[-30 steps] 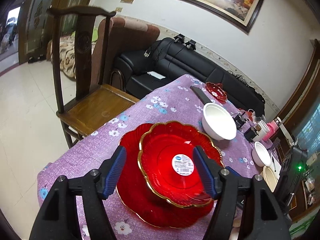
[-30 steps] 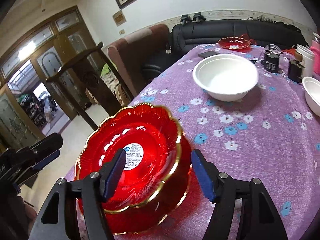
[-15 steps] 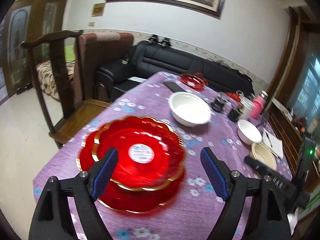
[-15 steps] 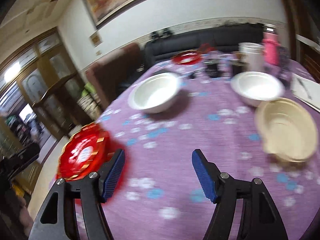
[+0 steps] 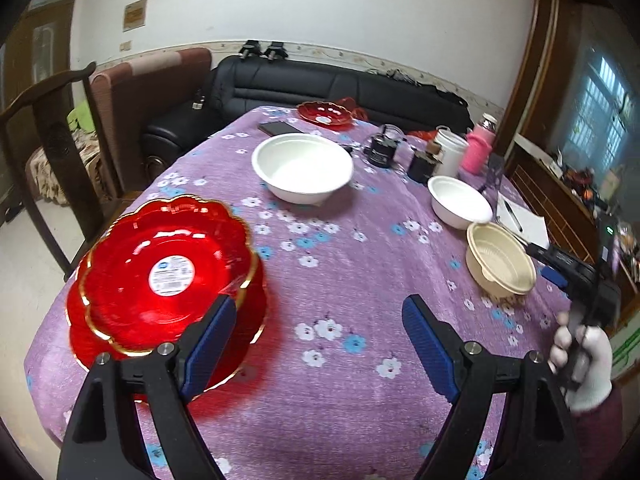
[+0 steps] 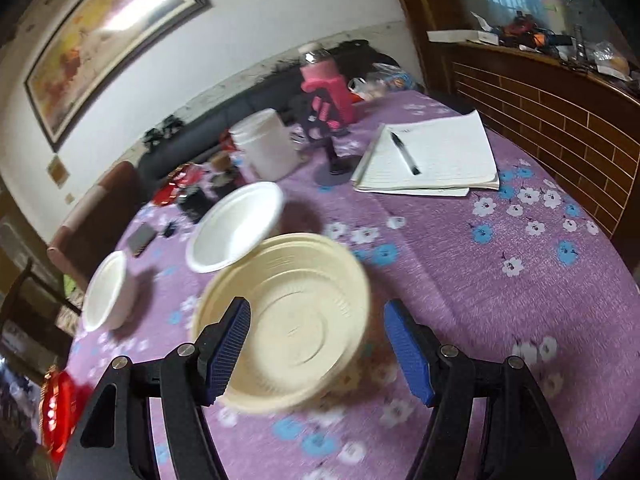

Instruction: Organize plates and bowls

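Two red gold-rimmed plates (image 5: pixel 164 276) lie stacked at the table's near left corner. My left gripper (image 5: pixel 318 304) hovers just to their right over bare cloth, open with nothing between its fingers. A cream bowl (image 6: pixel 288 320) sits on the cloth directly under my right gripper (image 6: pixel 316 306), which is open; its left finger hangs over the bowl's left rim and its right finger stands clear of the right rim. Beyond the cream bowl are a small white bowl (image 6: pixel 236 228) and a large white bowl (image 6: pixel 106 292). A small red plate (image 5: pixel 326 114) lies at the far end.
The table wears a purple flowered cloth (image 5: pixel 344 248). A notebook with a pen (image 6: pixel 432 160), a pink bottle (image 6: pixel 328 92), a white jar (image 6: pixel 268 148) and small dark items crowd the far right. A gloved hand (image 5: pixel 584 360) holds the right gripper. A wooden chair (image 5: pixel 44 128) stands at the left.
My left gripper's jaws widened and it drew off to the right of the red plates. My right gripper swept from the red plates across the table to the cream bowl.
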`<state>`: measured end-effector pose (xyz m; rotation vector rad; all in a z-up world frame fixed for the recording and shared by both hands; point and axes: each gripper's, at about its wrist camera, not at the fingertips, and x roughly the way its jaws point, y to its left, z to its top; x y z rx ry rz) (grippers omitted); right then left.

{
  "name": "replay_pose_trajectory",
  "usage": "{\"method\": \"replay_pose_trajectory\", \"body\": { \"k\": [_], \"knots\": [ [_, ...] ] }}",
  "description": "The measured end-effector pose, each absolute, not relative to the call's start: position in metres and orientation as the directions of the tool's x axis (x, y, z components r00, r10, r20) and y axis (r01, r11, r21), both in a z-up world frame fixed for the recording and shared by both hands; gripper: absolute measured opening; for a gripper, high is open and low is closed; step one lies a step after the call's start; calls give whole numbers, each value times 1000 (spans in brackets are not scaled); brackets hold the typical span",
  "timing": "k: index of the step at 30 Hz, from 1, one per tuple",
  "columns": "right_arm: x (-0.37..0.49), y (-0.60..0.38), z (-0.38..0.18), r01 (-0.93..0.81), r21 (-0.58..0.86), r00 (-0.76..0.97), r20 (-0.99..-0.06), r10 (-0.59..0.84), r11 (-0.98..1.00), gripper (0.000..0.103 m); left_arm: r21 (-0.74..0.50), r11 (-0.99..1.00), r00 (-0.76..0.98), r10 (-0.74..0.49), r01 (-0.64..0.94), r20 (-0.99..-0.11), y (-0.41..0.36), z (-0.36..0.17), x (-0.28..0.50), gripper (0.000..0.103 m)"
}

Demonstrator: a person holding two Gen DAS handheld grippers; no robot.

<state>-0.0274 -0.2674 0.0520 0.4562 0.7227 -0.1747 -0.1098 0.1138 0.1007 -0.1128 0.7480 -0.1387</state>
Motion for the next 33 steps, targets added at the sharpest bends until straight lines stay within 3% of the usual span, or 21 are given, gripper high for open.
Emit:
{"method": "replay_pose_trajectory", "body": {
  "k": [3,5,6,16,33],
  "knots": [
    [-12,-263,43,314,271,717,-696,-40,910,53,-149,984,709,-171,94,-684,105,97,-104,85],
    [-7,-259,38,292,270,718,-695,-24,917,21,-150,984,701,-174,96,-692,103,96,-100,85],
    [-5,-259,33,263,300,718,-695,22,917,19,-147,984,697,-172,96,-696,101,94,-97,85],
    [-12,-201,29,-124,410,648,-656,387,903,19,-170,974,633,-225,146,-741,65,73,-64,84],
    [-8,-203,19,-75,438,618,-685,387,896,20,-196,956,518,-282,216,-808,-5,38,31,84]
  ]
}}
